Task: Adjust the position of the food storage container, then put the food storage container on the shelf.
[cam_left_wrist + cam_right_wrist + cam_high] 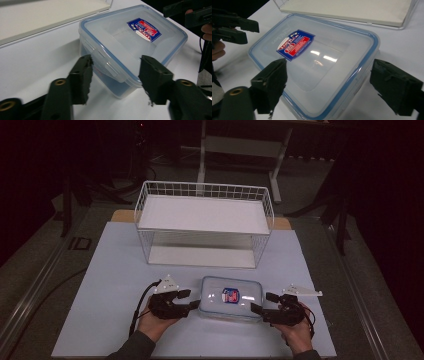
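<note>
With the lidded plastic container point(230, 298) resting on the table point(115, 270) in front of the wire rack point(205, 220), the left gripper point(189, 301) and right gripper point(260, 304), both spread open at its 2 ends, should probably close evenly for a level lift.

left gripper point(189, 300): black, brass screws | right gripper point(263, 303): black, grey plate

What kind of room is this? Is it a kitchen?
Probably not a kitchen; it looks like a lab or workshop. A person holds a hand-held gripper beside a plastic food box on a plain white table, with bare desk frames behind.
</note>
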`<move>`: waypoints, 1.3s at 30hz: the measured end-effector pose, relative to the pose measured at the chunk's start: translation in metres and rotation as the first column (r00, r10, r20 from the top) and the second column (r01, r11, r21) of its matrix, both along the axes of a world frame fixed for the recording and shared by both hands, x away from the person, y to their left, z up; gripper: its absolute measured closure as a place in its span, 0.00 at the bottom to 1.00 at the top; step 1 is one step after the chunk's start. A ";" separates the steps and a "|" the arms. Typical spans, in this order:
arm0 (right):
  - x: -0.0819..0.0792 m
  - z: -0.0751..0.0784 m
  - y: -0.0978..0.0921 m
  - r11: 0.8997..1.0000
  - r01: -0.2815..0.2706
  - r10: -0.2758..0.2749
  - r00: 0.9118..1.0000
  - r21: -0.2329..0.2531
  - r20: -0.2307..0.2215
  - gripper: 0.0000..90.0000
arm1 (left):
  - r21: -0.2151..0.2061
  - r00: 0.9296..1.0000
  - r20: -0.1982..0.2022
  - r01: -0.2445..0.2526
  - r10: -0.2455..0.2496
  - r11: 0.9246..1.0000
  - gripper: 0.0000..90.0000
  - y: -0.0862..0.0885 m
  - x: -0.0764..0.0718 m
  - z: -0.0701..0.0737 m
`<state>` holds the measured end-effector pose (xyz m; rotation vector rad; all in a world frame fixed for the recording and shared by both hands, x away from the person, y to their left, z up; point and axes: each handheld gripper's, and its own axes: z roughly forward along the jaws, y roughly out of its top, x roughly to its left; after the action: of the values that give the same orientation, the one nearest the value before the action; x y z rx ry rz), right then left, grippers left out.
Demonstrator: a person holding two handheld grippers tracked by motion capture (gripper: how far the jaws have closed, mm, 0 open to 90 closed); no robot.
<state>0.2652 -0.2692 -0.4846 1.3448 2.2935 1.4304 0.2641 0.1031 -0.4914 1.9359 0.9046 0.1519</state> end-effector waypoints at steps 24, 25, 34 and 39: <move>0.019 -0.015 0.002 0.999 0.005 0.003 0.988 0.053 -0.152 0.11 | -0.095 0.984 -0.179 -0.017 0.000 0.995 0.29 -0.015 0.036 -0.017; 0.020 -0.016 0.003 0.999 0.000 0.008 0.986 0.049 -0.164 0.11 | -0.107 0.980 -0.200 -0.015 -0.007 0.994 0.29 -0.014 0.037 -0.019; 0.026 -0.024 -0.002 0.993 0.001 0.029 0.967 0.116 -0.255 0.20 | -0.174 0.950 -0.305 0.015 -0.068 0.985 0.29 -0.015 0.045 -0.025; 0.026 -0.026 -0.011 0.984 0.029 0.026 0.954 0.179 -0.300 0.29 | -0.187 0.948 -0.315 -0.010 -0.050 0.982 0.35 -0.012 0.045 -0.023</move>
<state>0.2912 -0.2803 -0.5109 1.7260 2.3848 1.5618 0.3095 0.0911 -0.5141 1.8208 1.0685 -0.2591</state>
